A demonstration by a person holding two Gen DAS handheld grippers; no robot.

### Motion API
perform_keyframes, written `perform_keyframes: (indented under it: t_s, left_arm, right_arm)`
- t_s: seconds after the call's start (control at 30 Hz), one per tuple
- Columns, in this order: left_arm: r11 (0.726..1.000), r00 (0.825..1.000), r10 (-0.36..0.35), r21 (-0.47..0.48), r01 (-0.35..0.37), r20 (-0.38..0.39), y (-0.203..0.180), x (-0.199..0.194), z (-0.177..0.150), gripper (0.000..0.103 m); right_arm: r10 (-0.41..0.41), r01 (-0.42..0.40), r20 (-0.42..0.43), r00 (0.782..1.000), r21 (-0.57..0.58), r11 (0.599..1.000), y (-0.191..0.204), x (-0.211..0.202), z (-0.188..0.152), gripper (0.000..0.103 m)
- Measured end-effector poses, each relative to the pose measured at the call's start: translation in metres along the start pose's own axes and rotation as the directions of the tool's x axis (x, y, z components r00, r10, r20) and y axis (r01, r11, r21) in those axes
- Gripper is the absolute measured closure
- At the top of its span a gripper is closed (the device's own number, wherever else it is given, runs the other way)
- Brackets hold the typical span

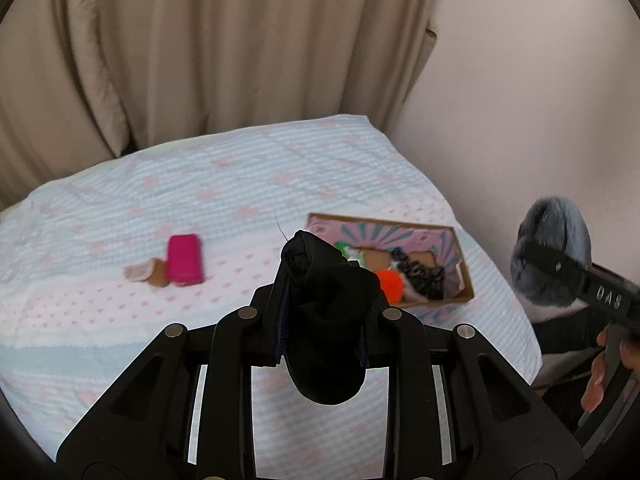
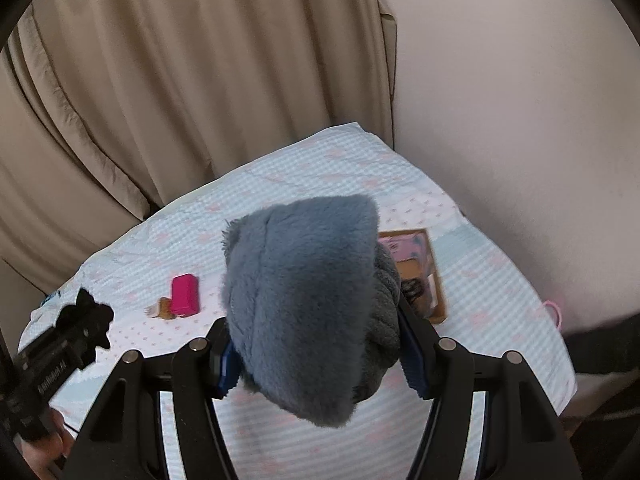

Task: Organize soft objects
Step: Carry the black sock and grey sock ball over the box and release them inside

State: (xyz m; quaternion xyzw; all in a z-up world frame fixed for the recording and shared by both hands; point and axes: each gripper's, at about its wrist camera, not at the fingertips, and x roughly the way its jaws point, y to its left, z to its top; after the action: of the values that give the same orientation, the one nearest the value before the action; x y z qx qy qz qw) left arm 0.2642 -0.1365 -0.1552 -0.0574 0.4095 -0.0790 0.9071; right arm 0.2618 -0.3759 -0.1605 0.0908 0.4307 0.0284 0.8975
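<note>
**Both tongs loaded above the bed**

My left tongs [image 1: 324,300] point steeply down over the bed [image 1: 120,208], pressed together on a black soft bundle [image 1: 326,320] that sits at the centre of the left wrist view and hangs down below the fingers. My right tongs [image 2: 316,344] tilt down at much the same angle, pinching a grey furry item [image 2: 296,300] that fills the middle of the right wrist view; the blue pads [image 2: 414,364] press into its sides.

In the left wrist view the right tongs show at the right edge with the grey fur at their tip, and a hand [image 1: 600,376] grips the handle just below. In the right wrist view the left tongs appear at lower left.

On the bed, a cardboard box [image 1: 460,280] at centre right holds orange, green and dark soft pieces. A pink block [image 1: 185,259] lies left of centre, touching a small brown item [image 1: 146,273].
</note>
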Motion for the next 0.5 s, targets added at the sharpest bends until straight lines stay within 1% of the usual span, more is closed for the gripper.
perform_keyframes:
  t_s: [0.17,0.33,0.5]
  left_arm:
    - [1.0,0.999,-0.009,0.006,0.009,-0.036,-0.048,0.05,0.02,0.08]
    - [1.0,0.993,-0.026,-0.002,0.026,-0.112,-0.091,0.115,0.037,0.08]
    - [1.0,0.984,-0.03,0.0,0.03,-0.178,-0.114,0.17,0.046,0.08]
  right_arm:
    - [0.015,-0.016,-0.033,0.999,-0.044,0.999,-0.035,0.028,0.016,0.043]
    - [0.027,-0.035,-0.086,0.996,-0.091,0.995,-0.07,0.068,0.03,0.043]
    - [0.044,-0.058,-0.137,0.99,-0.101,0.993,-0.093,0.104,0.041,0.043]
